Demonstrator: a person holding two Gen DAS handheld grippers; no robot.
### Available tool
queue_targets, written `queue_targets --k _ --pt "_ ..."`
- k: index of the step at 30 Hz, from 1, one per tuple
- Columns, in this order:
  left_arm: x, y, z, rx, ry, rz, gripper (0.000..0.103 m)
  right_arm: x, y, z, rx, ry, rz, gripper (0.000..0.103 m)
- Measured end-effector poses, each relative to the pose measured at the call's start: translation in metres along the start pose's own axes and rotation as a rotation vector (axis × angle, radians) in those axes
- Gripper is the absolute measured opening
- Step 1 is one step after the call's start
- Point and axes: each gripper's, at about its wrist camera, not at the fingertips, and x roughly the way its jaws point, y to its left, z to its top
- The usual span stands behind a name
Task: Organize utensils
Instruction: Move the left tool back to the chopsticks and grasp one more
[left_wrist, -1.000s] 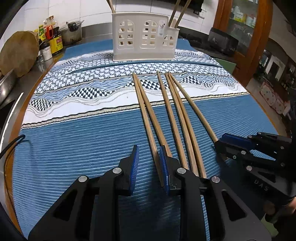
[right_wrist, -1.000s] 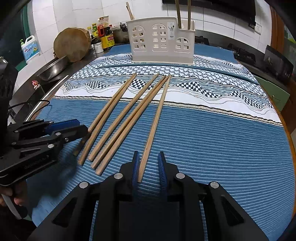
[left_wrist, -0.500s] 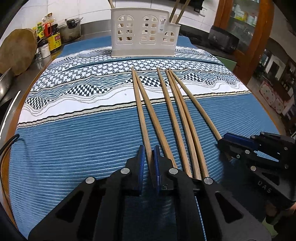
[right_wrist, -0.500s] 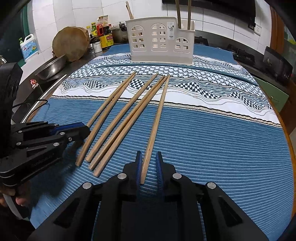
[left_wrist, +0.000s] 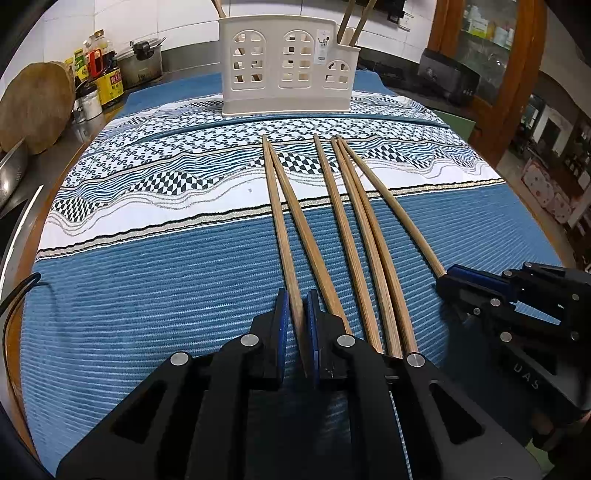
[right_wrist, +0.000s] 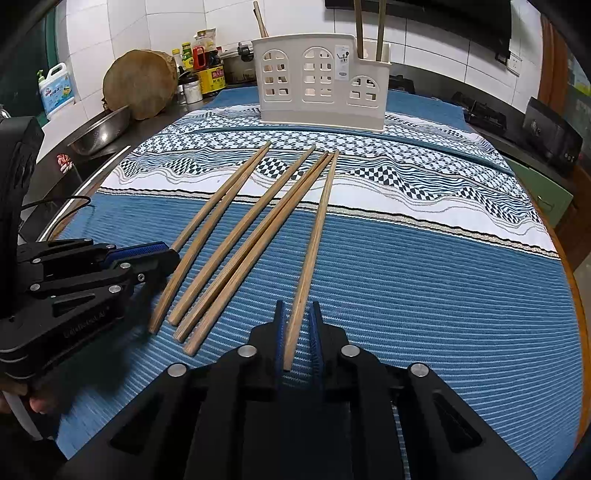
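straddling the thick end of the leftmost chopstick (left_wrist: 284, 236), the left claw (left_wrist: 295, 314) stands narrow, its blue pads close on either side, though whether they truly pinch the wood i cannot tell. the neighbouring chopstick (left_wrist: 306, 236) runs just beside the right pad and passes under that finger, so a lift here could drag it along or flick it across the blue striped cloth (left_wrist: 147, 288) on the bench. further right, the three middle chopsticks (right_wrist: 236, 258) lie close together, untouched. the right claw (right_wrist: 297, 325) is equally narrow around the rightmost chopstick (right_wrist: 314, 240), near its very end; held so far back, the long stick could droop, pivot or slip out before reaching the white utensil holder (right_wrist: 321, 81) at the far edge.
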Motion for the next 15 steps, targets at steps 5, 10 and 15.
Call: queue_targets --k 5,10,15 --pt "0.0012 -0.0001 0.0012 0.004 -0.003 0.002 0.008 0.0004 -0.0016 0.0004 -0.001 -0.001 0.0 0.01" --pt "0.0024 -0.0016 0.0021 0.018 -0.001 0.021 0.009 0.0013 -0.0014 0.0013 -0.006 0.003 -0.003 0.01" --pt "0.0029 -0.0011 0.0028 0.019 -0.001 0.018 0.009 0.0012 -0.0016 0.0016 -0.003 -0.001 0.0 0.01"
